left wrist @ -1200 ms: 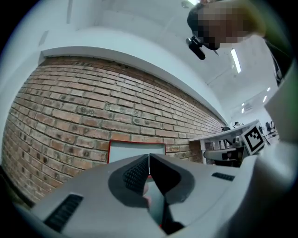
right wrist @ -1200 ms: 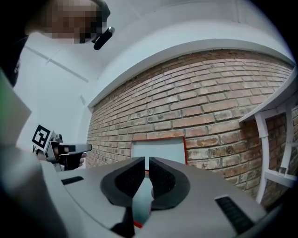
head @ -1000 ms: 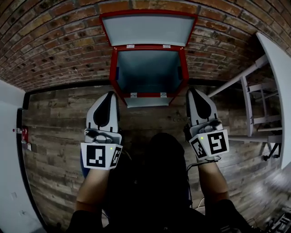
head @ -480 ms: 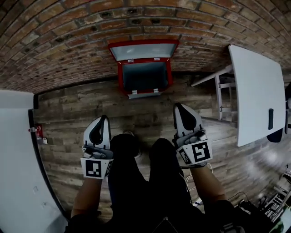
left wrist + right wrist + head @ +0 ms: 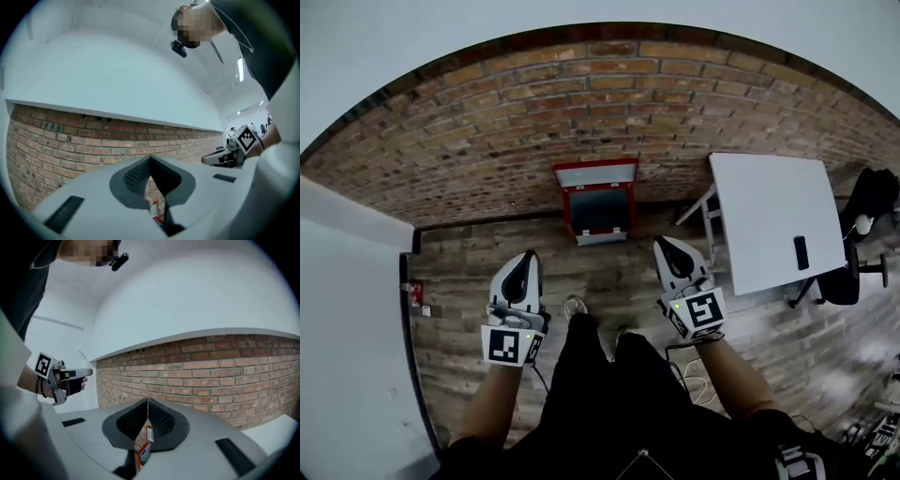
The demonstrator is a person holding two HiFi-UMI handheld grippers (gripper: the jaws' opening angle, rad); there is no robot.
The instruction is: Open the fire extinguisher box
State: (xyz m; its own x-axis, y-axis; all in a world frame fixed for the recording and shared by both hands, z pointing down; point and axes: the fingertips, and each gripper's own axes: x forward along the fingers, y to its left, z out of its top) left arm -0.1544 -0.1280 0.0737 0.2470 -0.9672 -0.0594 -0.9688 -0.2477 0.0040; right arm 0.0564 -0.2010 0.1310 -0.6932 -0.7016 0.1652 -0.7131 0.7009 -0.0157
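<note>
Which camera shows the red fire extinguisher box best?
The head view: the whole fire extinguisher box stands against the brick wall, lid up. Each gripper view catches only a red sliver of it, glimpsed past its shut jaws.

left claw (image 5: 527, 257): closed, empty | right claw (image 5: 665, 246): closed, empty | both seemingly level

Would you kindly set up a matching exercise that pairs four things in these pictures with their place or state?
1. fire extinguisher box
2. table
3. dark flat object
4. left gripper

A. jaws shut, nothing held
B. lying on the tabletop
C. red, lid raised
D. white, on the person's right

Pairs: 1-C, 2-D, 3-B, 4-A
</note>
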